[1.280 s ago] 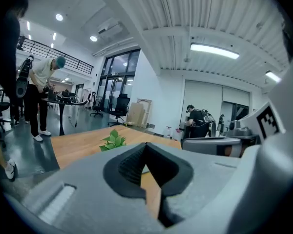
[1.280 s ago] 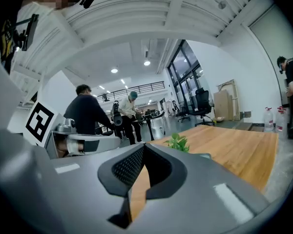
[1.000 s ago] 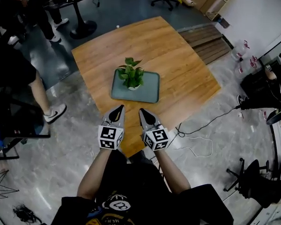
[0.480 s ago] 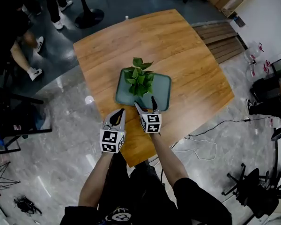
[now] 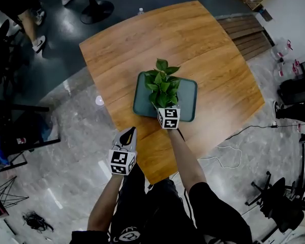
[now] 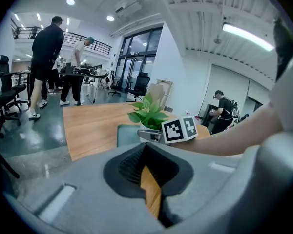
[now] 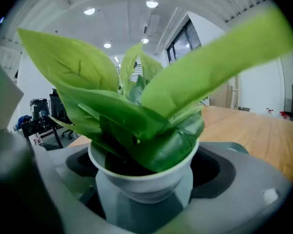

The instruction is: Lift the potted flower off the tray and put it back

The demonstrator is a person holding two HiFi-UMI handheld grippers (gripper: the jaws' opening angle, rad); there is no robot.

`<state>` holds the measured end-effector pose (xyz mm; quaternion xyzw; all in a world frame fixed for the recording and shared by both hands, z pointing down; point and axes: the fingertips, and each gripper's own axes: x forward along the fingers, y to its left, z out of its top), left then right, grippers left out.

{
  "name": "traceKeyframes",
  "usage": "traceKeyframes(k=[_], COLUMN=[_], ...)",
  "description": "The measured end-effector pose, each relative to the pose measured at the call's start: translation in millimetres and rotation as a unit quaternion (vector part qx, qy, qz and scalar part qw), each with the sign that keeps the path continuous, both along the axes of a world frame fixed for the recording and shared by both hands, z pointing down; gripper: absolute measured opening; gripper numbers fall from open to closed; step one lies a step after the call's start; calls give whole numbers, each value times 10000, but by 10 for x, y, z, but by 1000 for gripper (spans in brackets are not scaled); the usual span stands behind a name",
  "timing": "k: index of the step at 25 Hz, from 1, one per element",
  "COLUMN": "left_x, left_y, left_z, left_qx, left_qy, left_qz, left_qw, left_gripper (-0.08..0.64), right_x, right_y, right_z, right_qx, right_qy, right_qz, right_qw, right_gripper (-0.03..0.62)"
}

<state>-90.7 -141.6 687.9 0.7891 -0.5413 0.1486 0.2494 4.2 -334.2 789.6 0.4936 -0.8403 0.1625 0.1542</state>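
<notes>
The potted flower [image 5: 162,83], green leaves in a small white pot [image 7: 142,183], stands on the grey-green tray [image 5: 189,94] on the wooden table [image 5: 193,39]. My right gripper [image 5: 165,107] reaches under the leaves from the near side. Its jaws are opening and stand on either side of the pot, with a gap showing at each side. In the left gripper view the plant [image 6: 147,112] rises behind the right gripper's marker cube [image 6: 180,129]. My left gripper [image 5: 127,132] hangs shut at the table's near edge, holding nothing.
The table's near corner [image 5: 153,179] points at me. A white cable [image 5: 227,154] lies on the floor to the right. People [image 5: 28,6] and a chair base [image 5: 96,9] are at the far left; dark office chairs [image 5: 282,207] stand at the lower right.
My right gripper has gone forward to the plant and its jaws have opened round the pot. The left gripper has stayed back near the table's edge, still shut.
</notes>
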Motion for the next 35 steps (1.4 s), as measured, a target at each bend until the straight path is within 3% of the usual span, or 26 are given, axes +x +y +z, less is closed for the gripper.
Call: traceKeyframes(k=[9,14,20,29,35], left_x=[11,11,190,418,446], left_y=[-112,-265,-419,-217,-248], left_z=[-217,-526,-1094,-2084,-2611], left_qx=[206,462,961,1465,1980], left_qy=[74,196,311,687,323], left_qz=[348,354,376,488,534], left_qw=[9992,9981,9942,9856,9782], left_gripper=[-3,-3,-3,-3,-2], right_x=[-26,79,264,499,545], right_y=[-69,100,501,1142,1284], right_z=[-222,-815,-1638,-2888,-3254], right_qx=[547,884,876,965,1097], right_qy=[-67,-297,-436,-723,-612], right_qz=[151,37,-74,-33,-47], right_qw=[9984,9956,9952,9927,9921], right_gripper=[538,538,538,538,538])
